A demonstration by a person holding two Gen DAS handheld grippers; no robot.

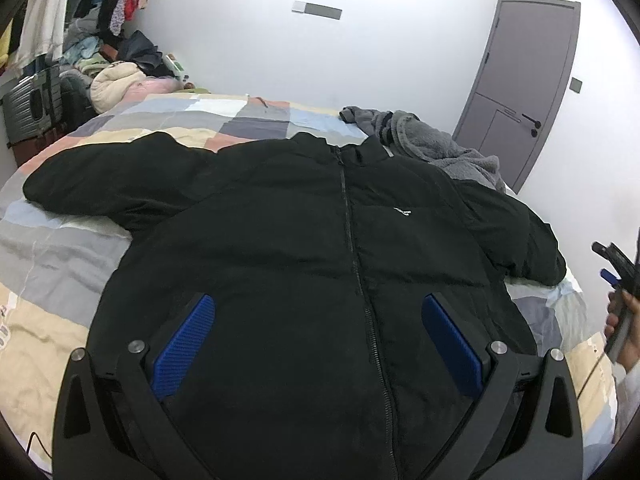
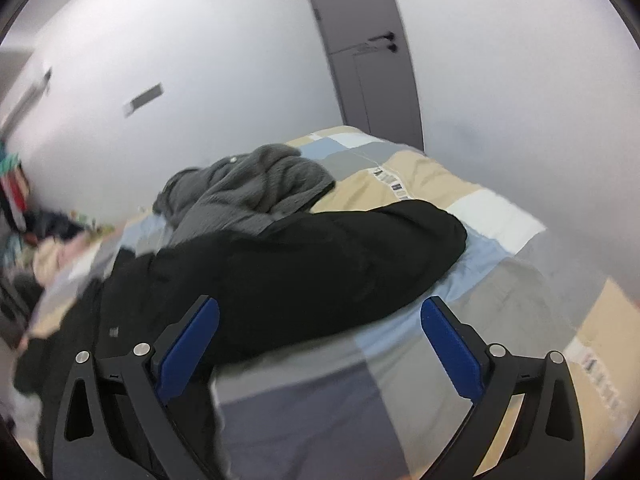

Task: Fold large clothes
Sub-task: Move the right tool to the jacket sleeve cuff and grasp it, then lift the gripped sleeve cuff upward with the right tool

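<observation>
Nearest the lens, the left gripper (image 1: pixel 318 334) hung just above the lower front of a black jacket (image 1: pixel 304 248), its blue pads (image 1: pixel 184 346) spread wide with nothing between them. That jacket lay front-up and zipped on a patchwork quilt (image 1: pixel 48 248), the zip running from hem to collar, a small white logo (image 1: pixel 401 211) on the chest. One sleeve stretched flat toward the quilt's left side, leaving a broad band of bare quilt below it; the other sleeve bunched near the bed's right edge. Beyond the collar, a grey fleece garment (image 1: pixel 444 144) lay crumpled, touching the jacket's shoulder. From the right wrist view, which was blurred, the right gripper (image 2: pixel 320 344) stood equally wide apart and empty, its left pad over the sleeve (image 2: pixel 320 256), its right pad over open quilt. Bare quilt ran on to the right as far as the bed's edge. Off at the far right of the left view, a hand (image 1: pixel 622 326) held the other tool's handle. A grey door (image 1: pixel 528 80) stood shut behind the bed, and heaped clothes (image 1: pixel 116 68) crowded the far left corner.
</observation>
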